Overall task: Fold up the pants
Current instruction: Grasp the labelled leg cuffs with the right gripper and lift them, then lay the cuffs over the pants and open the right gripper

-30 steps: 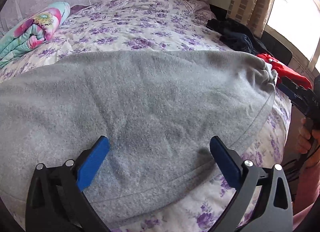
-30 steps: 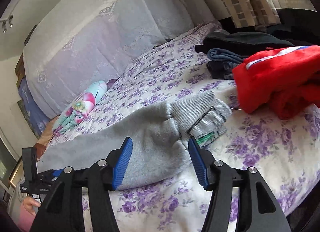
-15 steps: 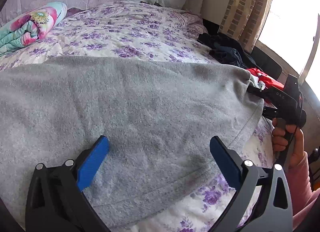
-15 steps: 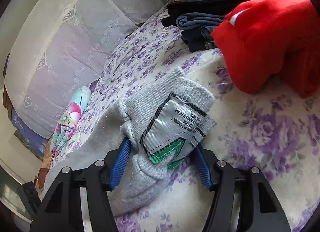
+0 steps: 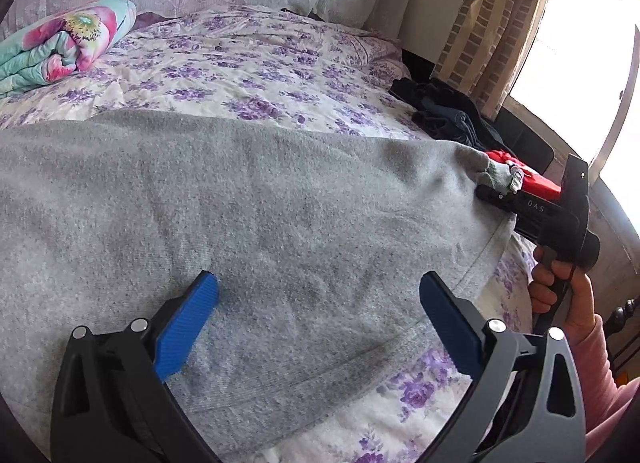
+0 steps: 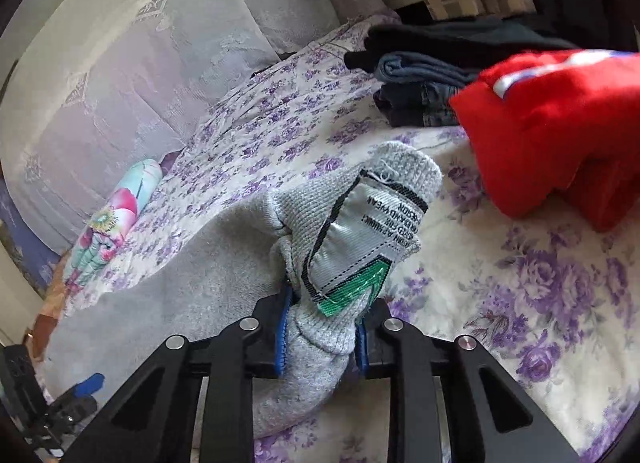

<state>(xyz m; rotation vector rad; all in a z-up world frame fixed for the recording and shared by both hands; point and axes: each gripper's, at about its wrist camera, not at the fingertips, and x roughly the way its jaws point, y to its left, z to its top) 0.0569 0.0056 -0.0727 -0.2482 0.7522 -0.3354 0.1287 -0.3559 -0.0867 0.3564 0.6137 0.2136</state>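
Observation:
Grey fleece pants (image 5: 248,223) lie spread across the flowered bed. My left gripper (image 5: 318,327) is open, its blue pads wide apart just above the cloth near the pants' near edge. My right gripper (image 6: 322,337) is shut on the ribbed cuff (image 6: 360,223) of the pants, bunching it; a grey and green label (image 6: 360,247) sticks up beyond the pads. In the left wrist view the right gripper (image 5: 532,207) holds the cuff at the pants' far right end.
A red garment (image 6: 560,135) and a stack of dark folded clothes (image 6: 424,63) lie right of the cuff. A rolled flowered quilt (image 5: 60,43) sits far left by the headboard. The bed edge (image 5: 400,423) runs along the near side. A window (image 5: 580,43) is right.
My right gripper moved onto the cuff and shut on it, bunching the cloth. My left gripper stayed open over the pants, shifting only slightly.

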